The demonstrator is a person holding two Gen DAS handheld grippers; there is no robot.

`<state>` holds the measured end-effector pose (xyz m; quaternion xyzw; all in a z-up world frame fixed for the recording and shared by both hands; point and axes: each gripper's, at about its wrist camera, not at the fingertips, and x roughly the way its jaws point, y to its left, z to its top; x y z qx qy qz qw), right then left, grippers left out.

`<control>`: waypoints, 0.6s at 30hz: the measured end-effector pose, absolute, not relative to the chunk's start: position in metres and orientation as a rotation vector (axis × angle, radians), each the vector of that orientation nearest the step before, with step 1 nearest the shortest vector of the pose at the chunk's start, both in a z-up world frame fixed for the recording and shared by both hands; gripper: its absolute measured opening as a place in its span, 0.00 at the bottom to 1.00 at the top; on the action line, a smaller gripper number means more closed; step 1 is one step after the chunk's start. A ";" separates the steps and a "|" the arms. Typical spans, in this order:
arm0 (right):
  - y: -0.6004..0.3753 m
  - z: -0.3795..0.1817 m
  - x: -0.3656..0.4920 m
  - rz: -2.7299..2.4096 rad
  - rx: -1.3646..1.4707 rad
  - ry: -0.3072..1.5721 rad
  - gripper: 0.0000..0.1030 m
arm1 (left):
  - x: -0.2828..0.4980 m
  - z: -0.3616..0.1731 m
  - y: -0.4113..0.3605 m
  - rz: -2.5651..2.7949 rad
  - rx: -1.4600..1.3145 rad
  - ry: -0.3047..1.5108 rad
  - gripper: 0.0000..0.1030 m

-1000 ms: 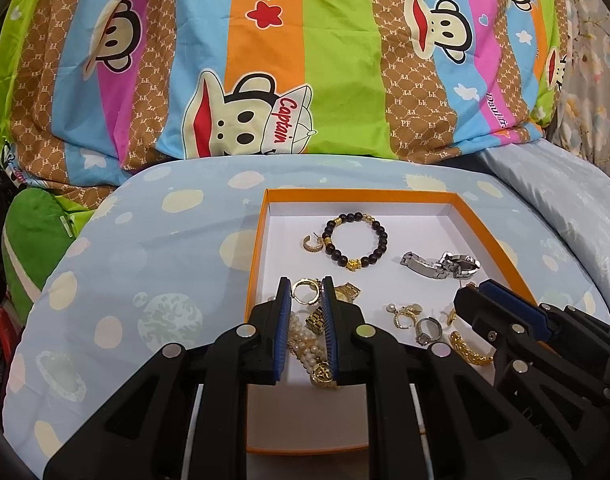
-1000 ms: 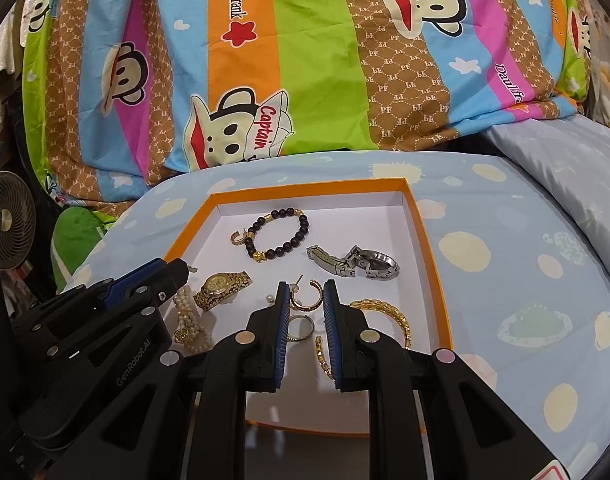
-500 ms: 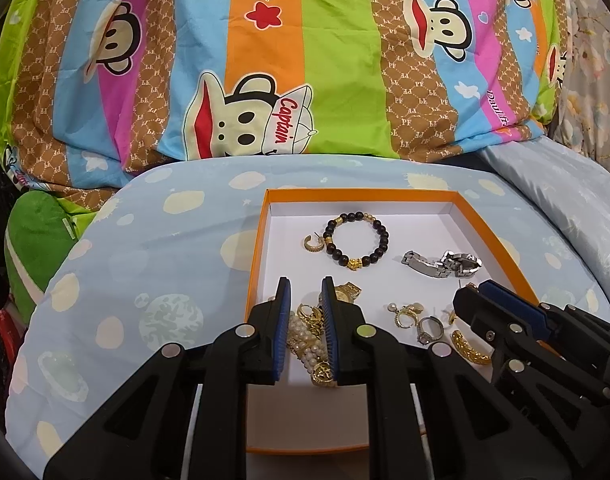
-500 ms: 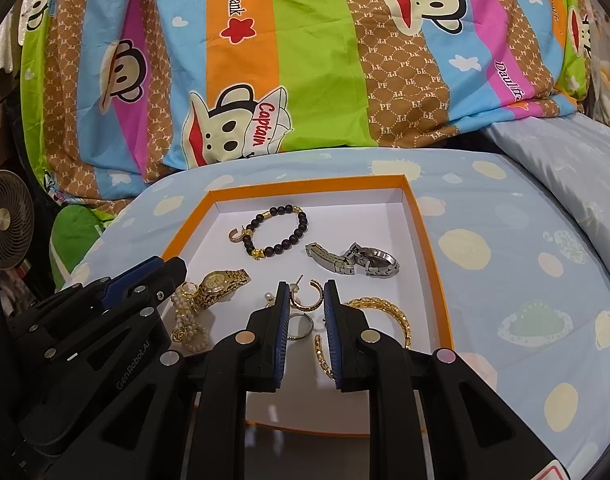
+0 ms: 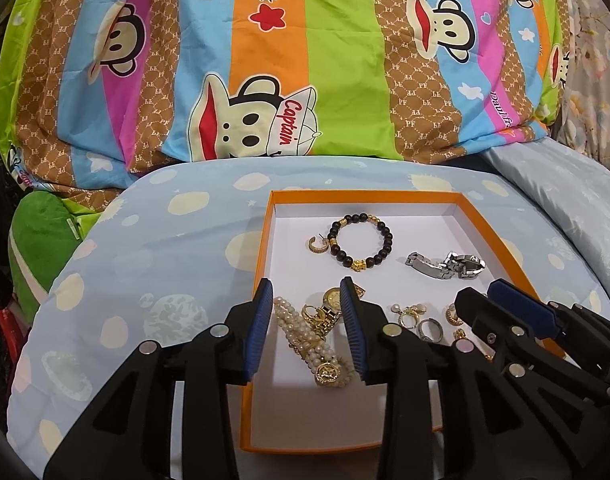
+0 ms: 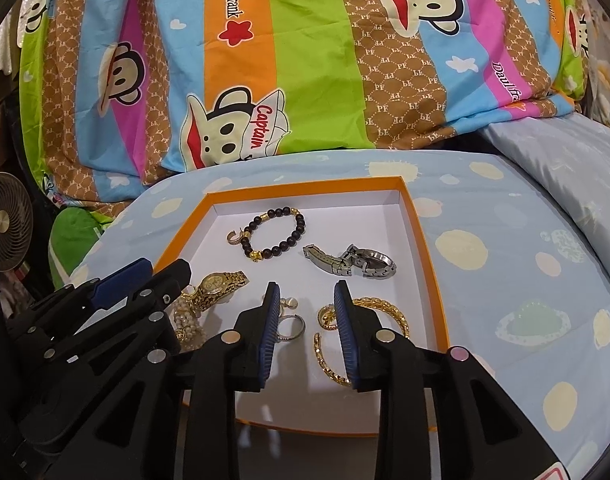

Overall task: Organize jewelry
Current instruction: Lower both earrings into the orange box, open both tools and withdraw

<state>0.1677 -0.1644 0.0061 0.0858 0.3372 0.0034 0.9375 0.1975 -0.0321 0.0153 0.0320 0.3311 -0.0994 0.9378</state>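
An orange tray (image 5: 501, 240) (image 6: 421, 248) with a white floor holds the jewelry. A black bead bracelet (image 5: 385, 236) (image 6: 301, 224), a gold ear cuff (image 5: 317, 245) and a silver watch (image 5: 445, 266) (image 6: 351, 263) lie at the back. A pearl bracelet (image 5: 305, 340), a gold watch (image 5: 331, 304) (image 6: 217, 285), a silver ring (image 5: 429, 329) (image 6: 293, 326), earrings and a gold chain bracelet (image 6: 389, 312) lie nearer. My left gripper (image 5: 307, 322) is open above the pearl bracelet and gold watch. My right gripper (image 6: 305, 326) is open above the ring and a gold earring.
The tray rests on a light blue spotted cushion (image 5: 145, 264). A striped cartoon-monkey blanket (image 5: 305, 60) rises behind it. A green cushion (image 5: 41, 248) lies at the left, and a small fan (image 6: 5, 232) stands at the far left of the right wrist view.
Both grippers have opened from nearly shut to wide. They stay over the near part of the tray. The jewelry has not moved.
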 end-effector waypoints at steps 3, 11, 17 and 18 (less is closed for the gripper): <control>-0.165 0.006 0.167 0.006 0.177 0.686 0.28 | 0.197 0.015 -0.032 -0.203 0.065 0.676 0.32; -0.167 0.009 0.164 -0.006 0.184 0.669 0.30 | 0.196 0.016 -0.030 -0.200 0.053 0.673 0.32; -0.166 0.011 0.157 -0.027 0.167 0.656 0.33 | 0.190 0.017 -0.026 -0.199 0.045 0.669 0.32; -0.166 0.011 0.156 -0.032 0.166 0.656 0.33 | 0.189 0.017 -0.026 -0.198 0.044 0.670 0.32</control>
